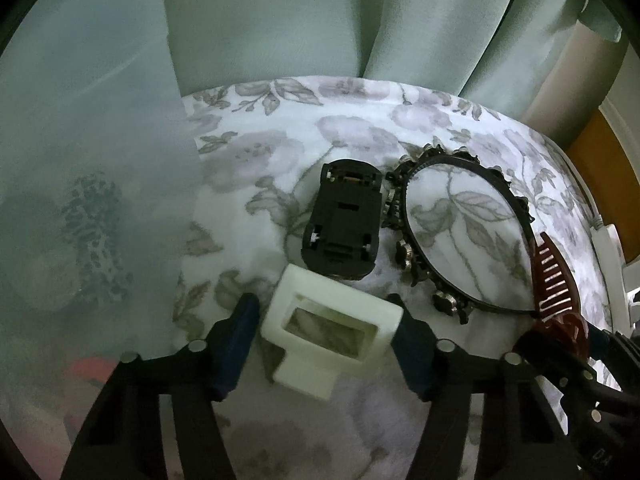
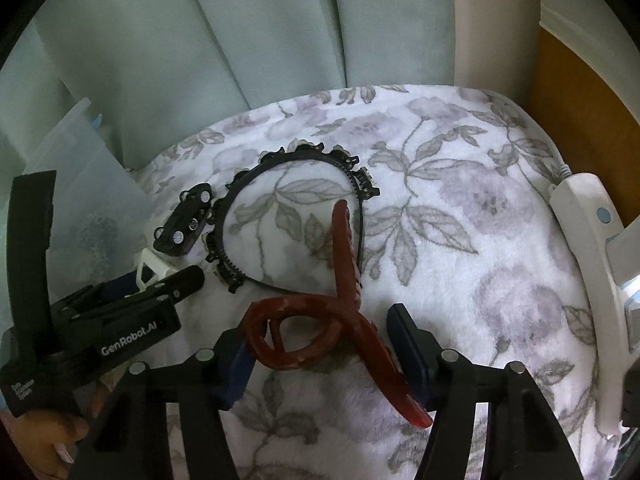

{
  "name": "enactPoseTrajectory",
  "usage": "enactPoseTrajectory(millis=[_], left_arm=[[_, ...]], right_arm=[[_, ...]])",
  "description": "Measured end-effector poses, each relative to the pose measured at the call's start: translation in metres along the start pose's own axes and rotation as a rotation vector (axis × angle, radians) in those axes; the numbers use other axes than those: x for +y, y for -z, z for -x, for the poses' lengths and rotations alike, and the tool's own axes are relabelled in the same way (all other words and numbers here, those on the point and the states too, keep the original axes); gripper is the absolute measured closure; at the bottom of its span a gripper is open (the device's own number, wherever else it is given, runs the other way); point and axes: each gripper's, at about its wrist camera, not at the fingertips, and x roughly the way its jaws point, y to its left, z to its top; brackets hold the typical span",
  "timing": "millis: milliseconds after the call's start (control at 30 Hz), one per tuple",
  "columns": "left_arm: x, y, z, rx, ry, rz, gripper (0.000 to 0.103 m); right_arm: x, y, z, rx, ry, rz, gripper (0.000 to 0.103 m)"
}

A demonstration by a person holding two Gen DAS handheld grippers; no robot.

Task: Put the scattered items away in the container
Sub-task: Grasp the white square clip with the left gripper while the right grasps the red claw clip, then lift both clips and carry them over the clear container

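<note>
My left gripper point(image 1: 326, 340) is shut on a white plastic frame piece point(image 1: 332, 320), held just above the floral blanket point(image 1: 360, 128). Beyond it lies an upturned black toy car point(image 1: 342, 224), and to its right a black beaded headband point(image 1: 460, 232). My right gripper point(image 2: 322, 354) is shut on a dark red hair claw clip point(image 2: 320, 320), which also shows at the right in the left wrist view point(image 1: 554, 292). In the right wrist view the car point(image 2: 184, 224), headband point(image 2: 288, 216) and left gripper point(image 2: 132, 304) lie to the left. A translucent container point(image 1: 80, 220) stands at the left.
Pale green curtains point(image 1: 260, 20) hang behind the blanket. The container point(image 2: 80, 184) holds a patterned dark item seen through its wall. A white device with a cable point(image 2: 588, 240) lies along the blanket's right edge. An orange wooden surface point(image 2: 572, 92) is at the far right.
</note>
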Motion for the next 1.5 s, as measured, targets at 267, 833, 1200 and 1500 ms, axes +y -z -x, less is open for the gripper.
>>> enactPoseTrajectory(millis=[267,833,1200,1500], left_arm=[[-0.004,0.009,0.006,0.032,0.0,0.003,0.043],[-0.022,0.033,0.053,0.054,0.04,-0.033,0.043],[-0.025,0.036,0.122,-0.038,0.08,-0.033,0.043],[-0.021,0.042,0.189,-0.148,0.115,-0.026,0.043]], right_arm=[[0.001,0.007,0.011,0.008,-0.002,-0.007,0.043],[-0.003,0.021,0.062,-0.024,0.015,-0.045,0.051],[0.016,0.027,0.128,-0.128,0.0,-0.037,0.051],[0.044,0.035,0.188,-0.234,-0.023,-0.005,0.051]])
